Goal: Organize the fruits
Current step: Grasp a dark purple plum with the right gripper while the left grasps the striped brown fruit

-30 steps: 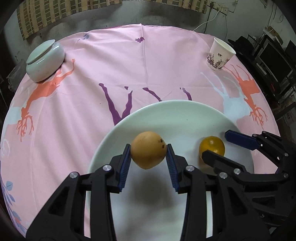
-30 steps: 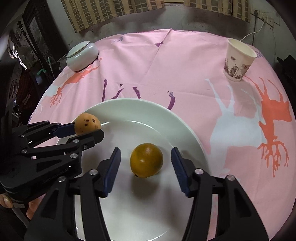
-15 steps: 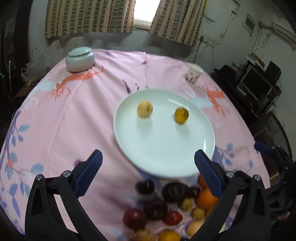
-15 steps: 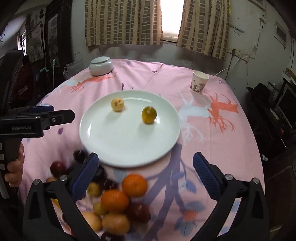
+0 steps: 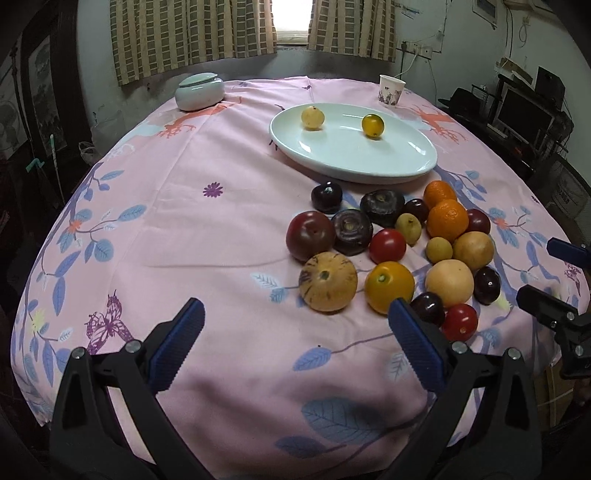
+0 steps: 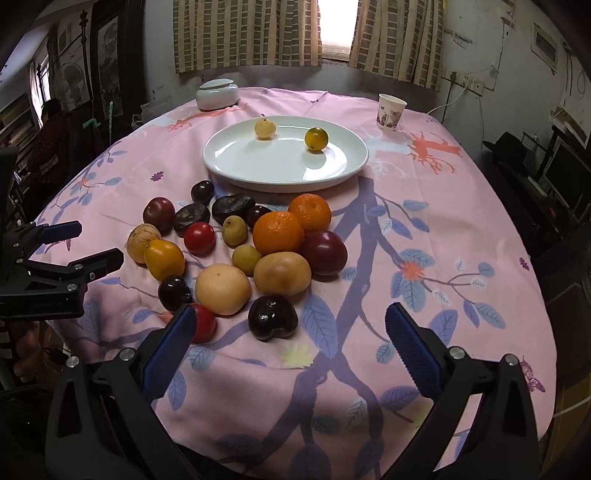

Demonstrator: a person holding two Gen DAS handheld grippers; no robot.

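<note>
Tablecloth (image 5: 184,221): fruit pile (image 5: 391,251) beyond open claw (image 5: 295,343).

A bright window (image 6: 338,27) glows at twelve o'clock between checked brown curtains (image 6: 245,35) on a grey, scuffed wall (image 6: 476,48). A wall socket (image 6: 467,82) trails a white cable at one o'clock. Dark shelving with a monitor (image 5: 524,110) fills three o'clock; framed pictures (image 6: 109,66) hang at ten o'clock.

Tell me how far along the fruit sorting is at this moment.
Early. Two fruits sit on the white plate: a pale yellow one and a darker orange-yellow one. Left gripper and right gripper are open, empty. The fruit pile on the cloth remains.
</note>
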